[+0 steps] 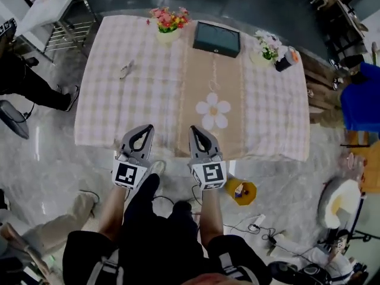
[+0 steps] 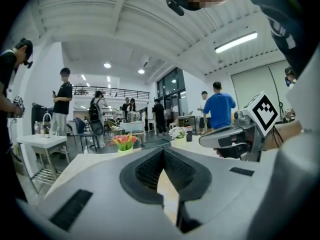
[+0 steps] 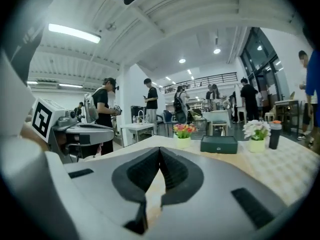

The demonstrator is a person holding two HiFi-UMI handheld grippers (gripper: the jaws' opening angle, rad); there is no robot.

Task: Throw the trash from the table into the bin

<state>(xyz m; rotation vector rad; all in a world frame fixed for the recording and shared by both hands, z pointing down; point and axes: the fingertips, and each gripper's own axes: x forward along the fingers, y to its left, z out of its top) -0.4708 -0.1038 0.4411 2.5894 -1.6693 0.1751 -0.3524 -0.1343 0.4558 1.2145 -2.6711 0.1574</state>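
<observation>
Holding both grippers side by side over the near edge of the table (image 1: 267,117), with the person standing at that edge. Left gripper (image 1: 144,129): fingers pressed together, nothing between them. Right gripper (image 1: 196,129): fingers likewise pressed together, empty. Trash (image 1: 126,70): one small pale crumpled piece, lying on the checked cloth toward the far left, well apart from both grippers. Bin (image 1: 252,190): yellow, round, on the floor near the table's near edge, to the right of the right gripper. Small white and red bits show inside it; what they are cannot be told. Far edge of table, left to right: cream pot (image 1: 167,37) holding pink and red flowers; dark green box (image 1: 217,38), lid shut, contents hidden; pale pot (image 1: 260,57) holding white flowers; dark cup (image 1: 283,62) just beside that pot, something orange at its rim.
</observation>
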